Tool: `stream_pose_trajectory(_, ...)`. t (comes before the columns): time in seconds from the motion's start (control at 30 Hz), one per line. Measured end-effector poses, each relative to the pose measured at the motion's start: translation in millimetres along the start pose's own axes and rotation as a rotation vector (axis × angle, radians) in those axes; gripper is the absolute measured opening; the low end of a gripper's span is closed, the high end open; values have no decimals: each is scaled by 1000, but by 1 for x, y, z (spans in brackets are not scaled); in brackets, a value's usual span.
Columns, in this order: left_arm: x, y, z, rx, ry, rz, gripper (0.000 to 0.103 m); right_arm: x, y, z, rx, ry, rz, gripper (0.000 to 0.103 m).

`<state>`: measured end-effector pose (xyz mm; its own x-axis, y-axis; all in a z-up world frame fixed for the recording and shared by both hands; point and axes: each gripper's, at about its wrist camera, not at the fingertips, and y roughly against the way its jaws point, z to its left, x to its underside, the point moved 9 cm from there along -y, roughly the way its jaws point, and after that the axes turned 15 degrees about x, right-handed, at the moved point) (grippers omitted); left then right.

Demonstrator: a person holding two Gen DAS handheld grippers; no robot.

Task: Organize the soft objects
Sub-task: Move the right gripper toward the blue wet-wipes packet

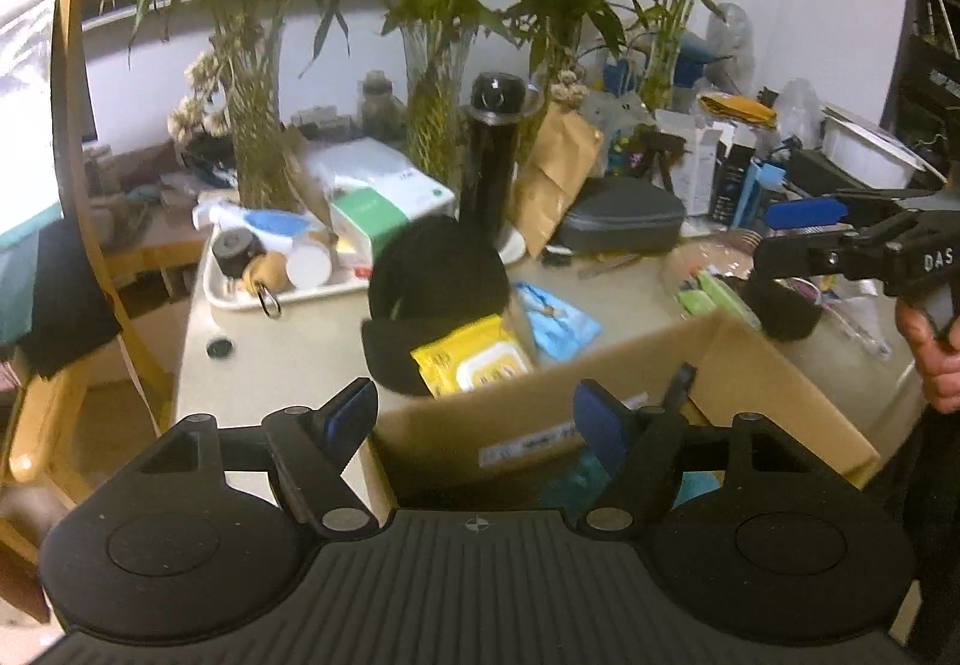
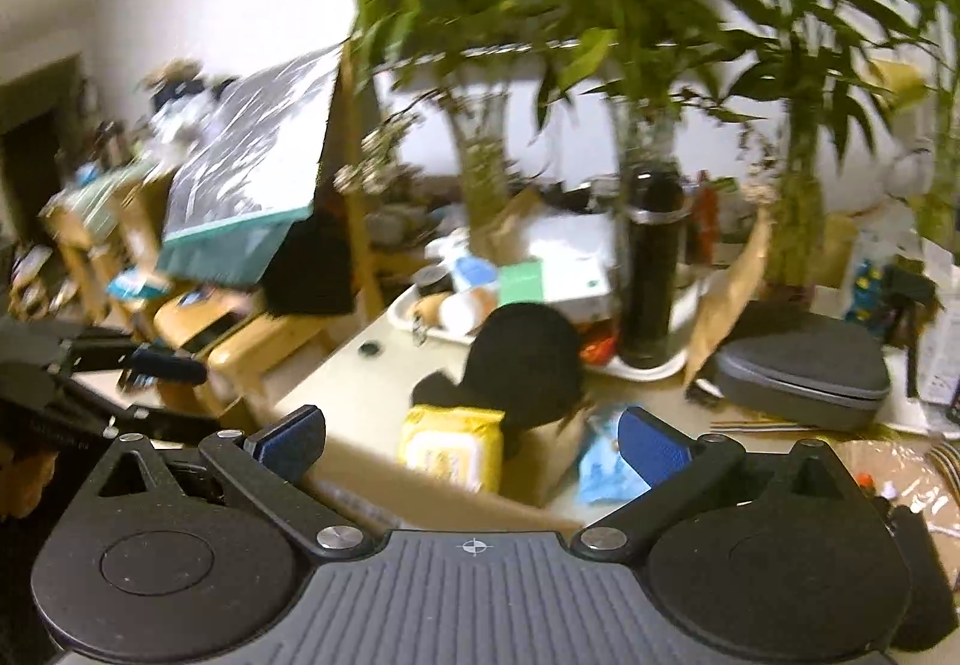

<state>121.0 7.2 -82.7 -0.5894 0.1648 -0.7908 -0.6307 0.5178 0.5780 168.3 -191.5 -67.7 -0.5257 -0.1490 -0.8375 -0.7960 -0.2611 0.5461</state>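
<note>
Cardboard box sits near on the surface, cap and yellow wipes just beyond; left tongs and right tongs both released, empty.

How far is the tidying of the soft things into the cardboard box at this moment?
Something teal already lies inside the cardboard box. Nothing is in hand: the left gripper and the right gripper both have open, empty jaws. Left on the table: the black cap, the yellow wipes pack and the blue packet.
</note>
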Motion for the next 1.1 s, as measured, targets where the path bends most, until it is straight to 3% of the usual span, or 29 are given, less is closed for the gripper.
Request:
stream_pose_trajectory(0.2, -7, 2, 6, -12, -27, -24, 72, -1, -16, -10, 108, -33, 10, 103)
stream_pose_trajectory(0.77, -13, -30, 40, -33, -20, -15, 72, 7, -39, -44, 266, -120, 97, 103)
stream_pose_trajectory(1.1, -23, -60, 64, -26, -4, 11, 72, 18, -60, -59, 296, -115, 139, 103)
